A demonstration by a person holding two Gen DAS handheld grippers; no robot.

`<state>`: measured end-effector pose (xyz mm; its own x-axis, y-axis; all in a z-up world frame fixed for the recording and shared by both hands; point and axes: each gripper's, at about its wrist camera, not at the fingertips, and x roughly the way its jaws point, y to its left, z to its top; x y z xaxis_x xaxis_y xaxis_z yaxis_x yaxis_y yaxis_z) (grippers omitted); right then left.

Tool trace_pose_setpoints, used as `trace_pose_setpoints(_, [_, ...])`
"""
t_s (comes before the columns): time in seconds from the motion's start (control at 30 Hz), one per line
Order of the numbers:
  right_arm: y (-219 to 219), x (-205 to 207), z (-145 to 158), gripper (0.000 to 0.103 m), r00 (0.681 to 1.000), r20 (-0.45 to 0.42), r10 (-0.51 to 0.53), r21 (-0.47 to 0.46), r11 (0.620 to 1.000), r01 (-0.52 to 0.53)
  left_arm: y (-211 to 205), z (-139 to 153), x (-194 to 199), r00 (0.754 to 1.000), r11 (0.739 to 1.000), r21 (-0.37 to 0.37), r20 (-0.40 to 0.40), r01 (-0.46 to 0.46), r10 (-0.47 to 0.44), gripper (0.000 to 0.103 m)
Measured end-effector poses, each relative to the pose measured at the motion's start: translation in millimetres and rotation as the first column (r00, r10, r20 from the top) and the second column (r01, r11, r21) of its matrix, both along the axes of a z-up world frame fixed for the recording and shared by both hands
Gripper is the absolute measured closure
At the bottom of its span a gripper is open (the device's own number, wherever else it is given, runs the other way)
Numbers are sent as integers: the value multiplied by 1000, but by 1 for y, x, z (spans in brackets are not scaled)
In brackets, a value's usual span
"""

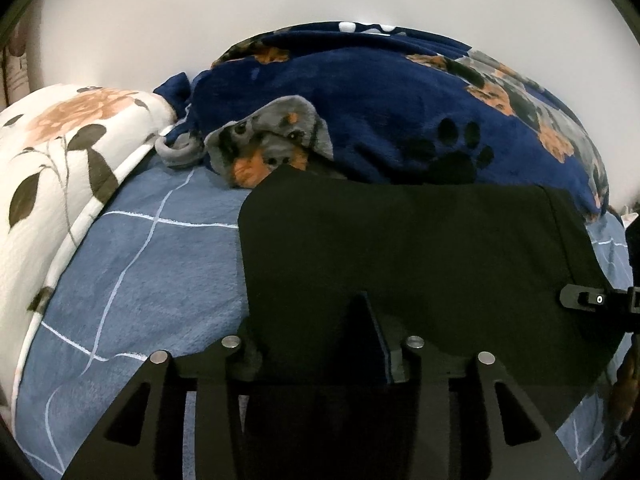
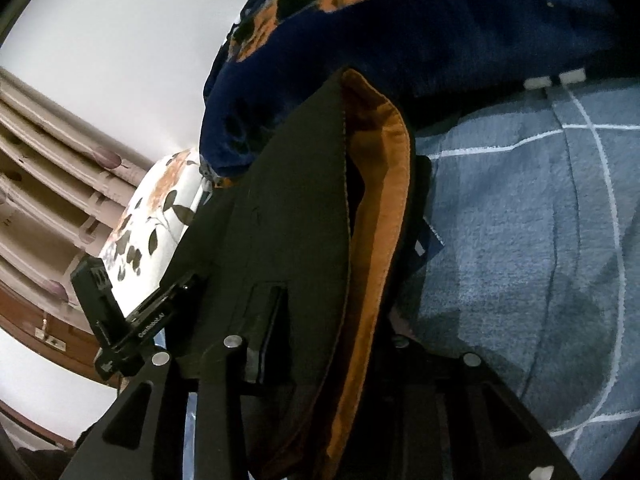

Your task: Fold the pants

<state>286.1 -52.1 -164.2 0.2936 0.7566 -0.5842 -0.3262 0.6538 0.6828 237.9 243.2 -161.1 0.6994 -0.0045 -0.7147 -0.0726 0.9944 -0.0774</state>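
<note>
Black pants lie spread on the blue checked bed sheet, with the near edge raised. My left gripper is shut on the near edge of the pants; cloth drapes over its fingers. In the right wrist view the pants hang up in front of the camera, showing an orange inner waistband lining. My right gripper is shut on this edge; its right finger is hidden by cloth. The right gripper's body shows at the right edge of the left wrist view.
A dark blue blanket with paw prints and dog faces is heaped at the far side of the bed. A white floral pillow lies at the left. A white wall is behind. Curtains and a wooden cabinet show at the left.
</note>
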Motion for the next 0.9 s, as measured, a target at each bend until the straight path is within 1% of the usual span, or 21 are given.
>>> trace_pose_setpoints(0.23, [7, -10, 6, 71, 997, 72, -22, -66, 997, 27, 1, -1, 0, 1000, 1000, 2, 1, -15, 15, 55])
trace_pose_setpoints(0.43, [16, -19, 12, 64, 989, 146, -26, -149, 988, 48, 0, -1, -1, 1000, 999, 20, 2, -26, 26, 51])
trace_pose_setpoints(0.47, [17, -20, 13, 62, 988, 152, -22, -157, 987, 46, 0, -1, -1, 1000, 999, 19, 2, -26, 26, 51])
trace_pose_setpoints(0.63, [19, -22, 13, 61, 985, 171, -19, -178, 983, 50, 0, -2, -1, 1000, 999, 24, 2, -29, 29, 50])
trace_pose_setpoints(0.8, [27, -28, 16, 54, 979, 206, -2, -227, 973, 50, 1, -2, 0, 1000, 999, 24, 2, -30, 30, 49])
trace_pose_setpoints(0.9, [28, -28, 16, 53, 978, 208, 2, -230, 972, 46, 2, -2, -1, 1000, 999, 24, 2, -30, 30, 49])
